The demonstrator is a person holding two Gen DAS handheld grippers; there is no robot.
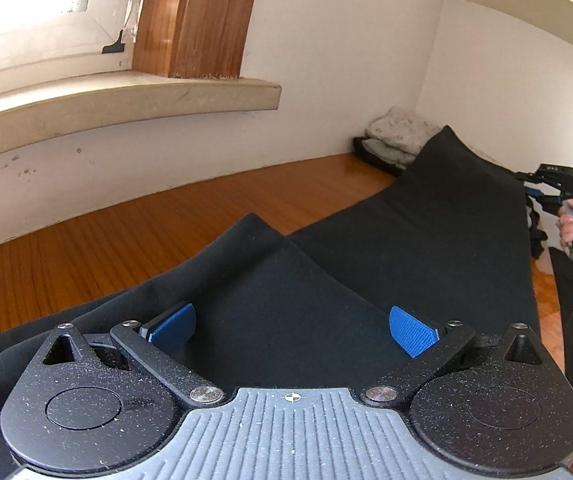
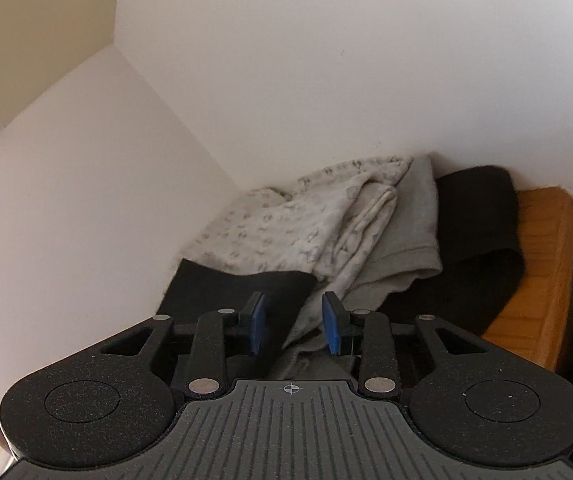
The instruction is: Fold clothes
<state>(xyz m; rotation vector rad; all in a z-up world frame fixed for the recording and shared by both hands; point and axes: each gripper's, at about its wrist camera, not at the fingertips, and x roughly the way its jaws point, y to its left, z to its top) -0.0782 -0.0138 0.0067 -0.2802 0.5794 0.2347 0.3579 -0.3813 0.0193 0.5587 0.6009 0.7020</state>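
A long black garment [image 1: 426, 232] lies spread across the wooden table [image 1: 134, 248], with a folded corner near me. My left gripper [image 1: 292, 330] hovers over its near end, jaws wide open, nothing between the blue pads [image 1: 412, 334]. My right gripper [image 2: 296, 324] is partly open and empty, pointing at a pile of clothes in the corner: a white patterned garment [image 2: 286, 224], a grey one [image 2: 406, 240] and a black one [image 2: 478, 240]. The right gripper also shows in the left wrist view [image 1: 558, 188], held by a hand at the far end of the black garment.
White walls close the table at the back and the right. A stone window sill [image 1: 118, 108] juts out above the table at left. The clothes pile shows in the left wrist view [image 1: 398, 138] in the far corner. The table's edge [image 2: 542, 280] runs at right.
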